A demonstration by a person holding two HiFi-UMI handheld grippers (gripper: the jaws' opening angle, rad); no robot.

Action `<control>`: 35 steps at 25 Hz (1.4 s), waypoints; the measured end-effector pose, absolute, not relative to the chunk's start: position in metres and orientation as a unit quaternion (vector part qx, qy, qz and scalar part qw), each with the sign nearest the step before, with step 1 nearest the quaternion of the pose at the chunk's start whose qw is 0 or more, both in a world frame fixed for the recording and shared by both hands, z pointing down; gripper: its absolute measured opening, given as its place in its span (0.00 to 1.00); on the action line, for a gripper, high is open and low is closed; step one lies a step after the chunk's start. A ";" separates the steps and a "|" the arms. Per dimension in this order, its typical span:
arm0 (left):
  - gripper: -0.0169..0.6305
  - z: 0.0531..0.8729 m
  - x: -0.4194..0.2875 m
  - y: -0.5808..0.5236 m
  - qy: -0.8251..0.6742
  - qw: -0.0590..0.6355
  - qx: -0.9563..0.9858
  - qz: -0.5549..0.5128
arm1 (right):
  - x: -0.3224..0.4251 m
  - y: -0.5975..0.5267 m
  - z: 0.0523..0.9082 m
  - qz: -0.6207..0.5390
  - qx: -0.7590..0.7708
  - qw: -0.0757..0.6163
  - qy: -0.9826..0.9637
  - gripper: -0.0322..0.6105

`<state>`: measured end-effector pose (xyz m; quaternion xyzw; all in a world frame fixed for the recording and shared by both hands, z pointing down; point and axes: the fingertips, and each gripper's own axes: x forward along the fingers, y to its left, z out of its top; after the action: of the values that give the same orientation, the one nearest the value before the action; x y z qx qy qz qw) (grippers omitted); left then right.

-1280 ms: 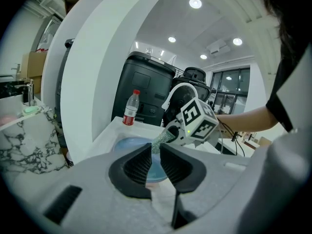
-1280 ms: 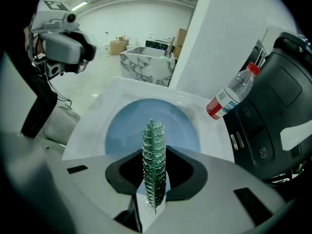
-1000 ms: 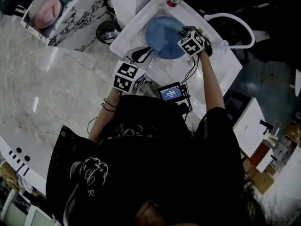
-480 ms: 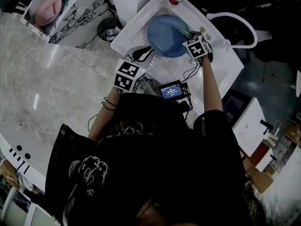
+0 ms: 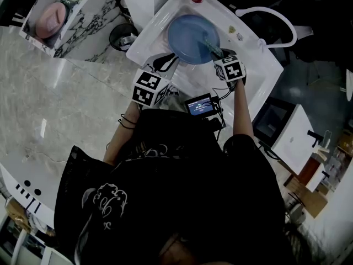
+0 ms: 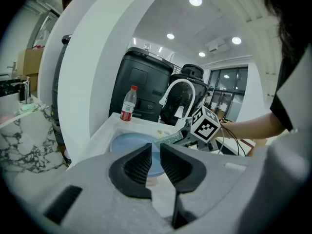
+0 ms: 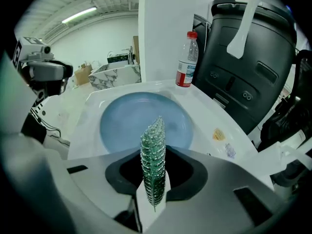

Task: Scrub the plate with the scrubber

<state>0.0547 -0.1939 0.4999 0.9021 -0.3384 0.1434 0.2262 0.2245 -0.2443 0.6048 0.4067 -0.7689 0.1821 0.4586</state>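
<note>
The round pale-blue plate [image 5: 187, 35] lies in the white rectangular sink [image 5: 160, 21], with the right gripper [image 5: 219, 55] at its 4 o'clock edge clamped on a green bristly scrubber [image 5: 212, 44], and the left gripper [image 5: 164, 65] at its 7 o'clock, jaws slightly parted and empty.

The head view hangs high above the person [image 5: 182, 175] and looks steeply down past the shoulders onto the white sink [image 5: 149, 35], from far enough to take in the floor around it. The left gripper view sits low behind the left gripper [image 6: 155, 152] and faces almost level across the sink toward the bottle [image 6: 128, 104], with the right gripper [image 6: 183, 136] in its right half. The right gripper view tilts down along its own jaws, close over the plate [image 7: 131, 121], the scrubber [image 7: 154, 155] upright mid-frame and the left gripper at its left edge. All three views share the plate, the bottle and the sink.
</note>
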 end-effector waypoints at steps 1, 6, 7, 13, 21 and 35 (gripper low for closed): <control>0.12 0.499 0.055 -0.193 -0.337 0.225 0.903 0.143 | 0.222 -0.239 0.604 0.187 0.407 0.454 -0.770 0.19; 0.12 0.497 0.053 -0.188 -0.328 0.221 0.907 0.143 | 0.201 -0.217 0.597 0.209 0.399 0.435 -0.780 0.19; 0.12 0.497 0.052 -0.187 -0.327 0.221 0.908 0.144 | 0.196 -0.213 0.595 0.210 0.396 0.433 -0.782 0.19; 0.12 0.493 0.042 -0.184 -0.321 0.215 0.911 0.143 | 0.162 -0.196 0.586 0.214 0.388 0.418 -0.793 0.19; 0.12 0.490 0.021 -0.179 -0.312 0.209 0.916 0.140 | 0.130 -0.192 0.580 0.207 0.396 0.412 -0.794 0.19; 0.12 0.493 0.007 -0.159 -0.281 0.217 0.926 0.128 | 0.113 -0.170 0.513 0.193 0.506 0.291 -0.789 0.19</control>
<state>0.0065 -0.1586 0.4934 0.9261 -0.2810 0.1278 0.2168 0.1133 -0.1698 0.5132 0.5057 -0.7890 0.1927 0.2908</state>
